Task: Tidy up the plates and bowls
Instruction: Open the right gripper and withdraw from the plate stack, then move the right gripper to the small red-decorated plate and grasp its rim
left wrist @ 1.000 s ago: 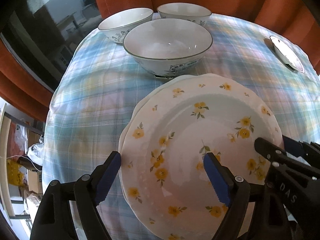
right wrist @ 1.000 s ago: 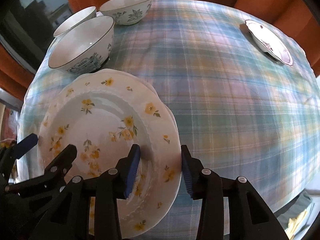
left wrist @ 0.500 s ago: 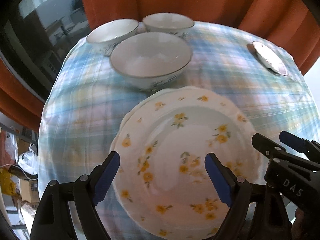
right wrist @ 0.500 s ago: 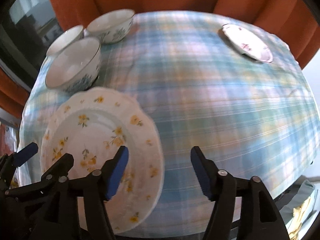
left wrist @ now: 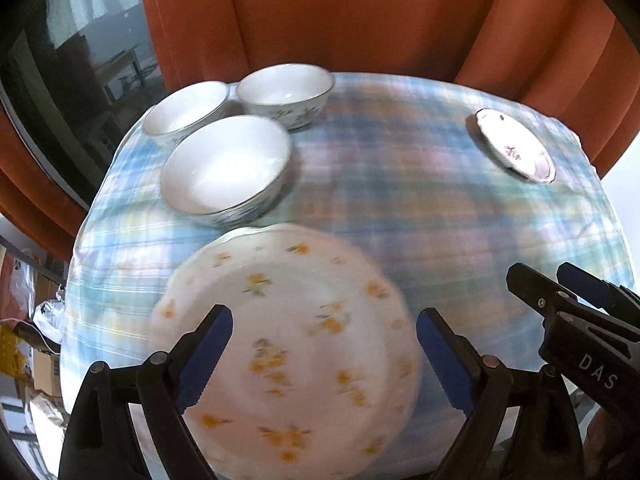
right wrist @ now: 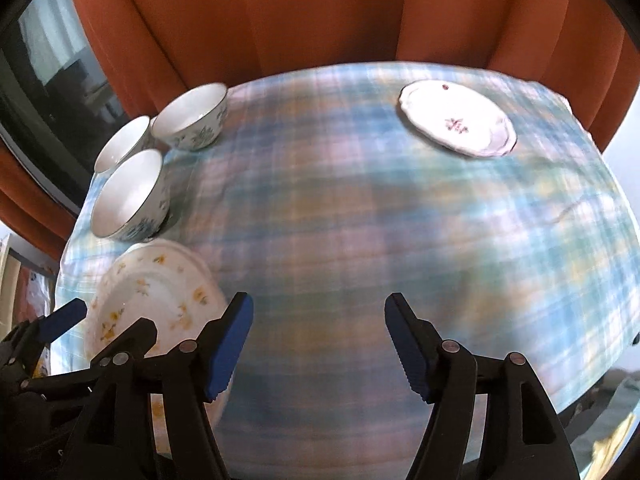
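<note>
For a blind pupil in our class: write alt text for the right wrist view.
The right tongs hang open and empty above a blue plaid tablecloth. At lower left lies a yellow-flowered plate, with three white bowls beyond it. A small white plate sits at the far right, before orange curtains.

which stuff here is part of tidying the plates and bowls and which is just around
Part of the job:
yellow-flower plates
three bowls
small plate

Just around:
plaid tablecloth
orange curtain
window
clutter beside the table
</note>
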The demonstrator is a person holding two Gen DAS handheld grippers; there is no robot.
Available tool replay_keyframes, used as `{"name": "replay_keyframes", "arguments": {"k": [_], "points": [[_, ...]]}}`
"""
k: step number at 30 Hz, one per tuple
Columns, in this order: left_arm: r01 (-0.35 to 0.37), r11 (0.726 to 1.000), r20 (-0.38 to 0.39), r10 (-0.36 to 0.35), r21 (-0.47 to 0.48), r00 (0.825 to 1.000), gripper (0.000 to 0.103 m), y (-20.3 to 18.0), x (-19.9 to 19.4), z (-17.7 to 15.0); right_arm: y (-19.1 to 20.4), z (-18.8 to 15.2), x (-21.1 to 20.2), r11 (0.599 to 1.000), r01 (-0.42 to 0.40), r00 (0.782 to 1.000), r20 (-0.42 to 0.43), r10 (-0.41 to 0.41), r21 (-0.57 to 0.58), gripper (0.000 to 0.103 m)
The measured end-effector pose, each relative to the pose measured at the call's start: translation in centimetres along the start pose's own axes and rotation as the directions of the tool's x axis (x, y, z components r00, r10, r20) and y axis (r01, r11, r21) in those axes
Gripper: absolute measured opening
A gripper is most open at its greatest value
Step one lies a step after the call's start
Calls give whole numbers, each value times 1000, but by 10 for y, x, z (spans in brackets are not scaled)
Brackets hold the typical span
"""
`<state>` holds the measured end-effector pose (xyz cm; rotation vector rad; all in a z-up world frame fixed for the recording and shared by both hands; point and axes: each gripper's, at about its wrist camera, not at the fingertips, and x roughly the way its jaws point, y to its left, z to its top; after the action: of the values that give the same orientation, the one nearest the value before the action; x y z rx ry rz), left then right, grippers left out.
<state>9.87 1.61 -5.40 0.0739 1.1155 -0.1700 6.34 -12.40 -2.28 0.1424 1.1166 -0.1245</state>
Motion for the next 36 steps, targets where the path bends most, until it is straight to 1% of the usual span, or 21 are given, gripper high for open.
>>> {"name": "replay_keyframes", "arguments": {"k": [4, 9, 14, 21, 26, 30, 34, 36], "points": [[2, 1000, 13, -2, -26, 1000, 95, -32, -2, 11, -31, 15, -10, 999, 5, 1000, 31, -4, -35, 71], [-3, 999, 31, 5, -50, 1000, 94, -72, -1, 24, -80, 34, -16, 999, -45, 998, 48, 46, -28, 71], [-5, 997, 42, 8, -79, 999, 94, -115, 7, 39, -123, 52, -13, 997, -67, 997, 46, 68, -23, 71], [-18, 996, 57, 22, -82, 998, 94, -168, 16, 70, -173, 77, -7, 993, -110, 992, 50, 112, -39, 71], [-29, 998, 79, 34, -63, 996, 94, -199, 19, 94, -200, 97, -6, 992, -115, 990, 75, 118, -44, 72], [-33, 998, 103, 39, -58, 994, 94, -217, 27, 115, -220, 117, 2, 993, -121, 989, 78, 122, -13, 72], [-37, 998, 134, 43, -47, 990, 94, -237, 47, 139, -238, 142, 14, 995, -97, 990, 99, 97, 0, 72], [-58, 997, 151, 64, -42, 986, 94, -245, 60, 149, -247, 153, 24, 997, -80, 992, 100, 78, 12, 72]]}}
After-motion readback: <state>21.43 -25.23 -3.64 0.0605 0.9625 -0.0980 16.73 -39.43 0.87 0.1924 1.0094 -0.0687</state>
